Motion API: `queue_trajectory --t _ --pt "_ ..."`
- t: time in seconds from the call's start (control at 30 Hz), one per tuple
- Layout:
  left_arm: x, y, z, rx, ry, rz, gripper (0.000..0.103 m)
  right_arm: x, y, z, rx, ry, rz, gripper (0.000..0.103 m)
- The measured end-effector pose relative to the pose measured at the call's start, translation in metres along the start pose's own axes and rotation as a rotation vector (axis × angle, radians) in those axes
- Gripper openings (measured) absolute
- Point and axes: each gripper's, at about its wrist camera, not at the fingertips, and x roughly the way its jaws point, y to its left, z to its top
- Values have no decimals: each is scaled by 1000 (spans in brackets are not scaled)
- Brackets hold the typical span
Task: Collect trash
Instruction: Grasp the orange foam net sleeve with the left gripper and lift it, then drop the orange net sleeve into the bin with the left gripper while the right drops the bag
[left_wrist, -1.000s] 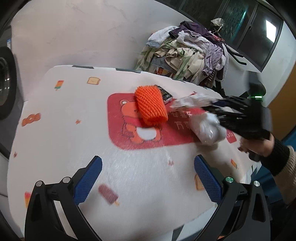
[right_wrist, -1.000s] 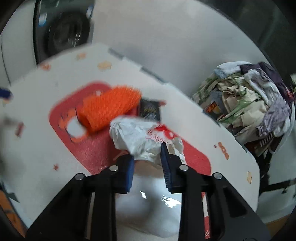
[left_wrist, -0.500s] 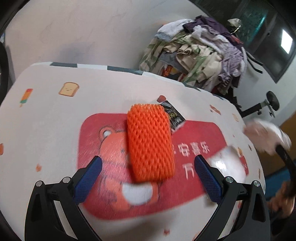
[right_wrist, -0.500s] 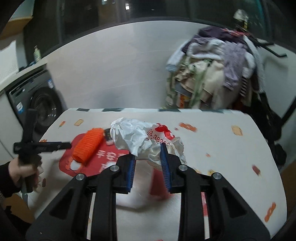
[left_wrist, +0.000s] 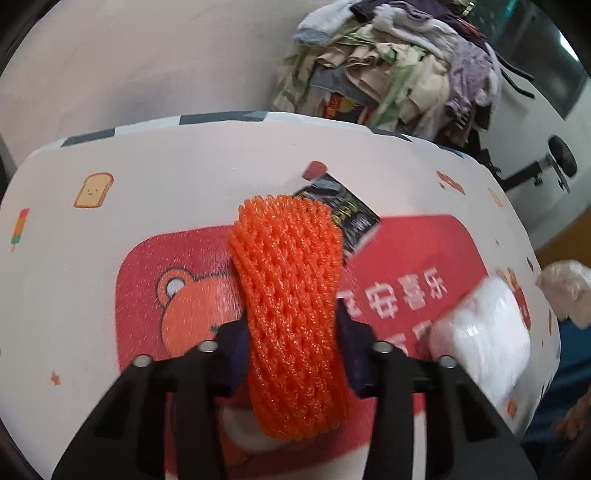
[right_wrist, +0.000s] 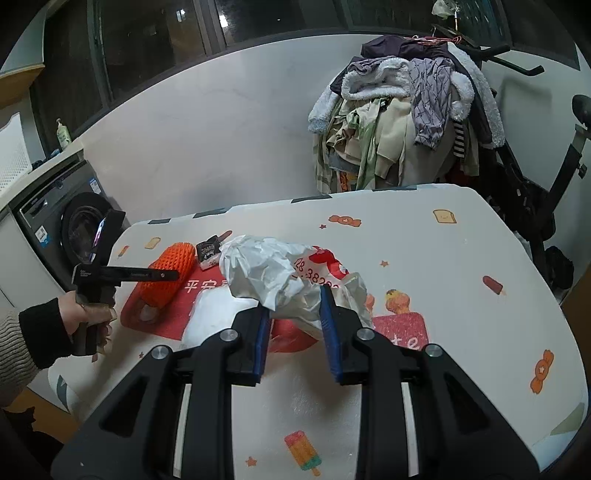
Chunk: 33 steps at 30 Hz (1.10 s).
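My left tool (left_wrist: 291, 343) has just been closing, and its jaws now squeeze the orange foam net (left_wrist: 290, 291), which lies on the red bear print of the bench (left_wrist: 184, 177), its far end over a small black packet (left_wrist: 347, 214). My right tool (right_wrist: 293, 328) is clenched on a crumpled white plastic bag (right_wrist: 273, 269), holding it up above the bench.
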Motion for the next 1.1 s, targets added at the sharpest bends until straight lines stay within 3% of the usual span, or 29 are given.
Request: queue_trajectory --t 0.3,0.67,1.1 --pt "-72 -13 -47 82 -62 -40 38 -22 22 -2 -10 -4 40 28" --pt "-166 -35 -143 107 -138 -105 38 -65 54 -32 -53 41 71 28" --pt "-235 -68 -239 161 -194 -132 38 -116 87 -73 -105 65 105 28"
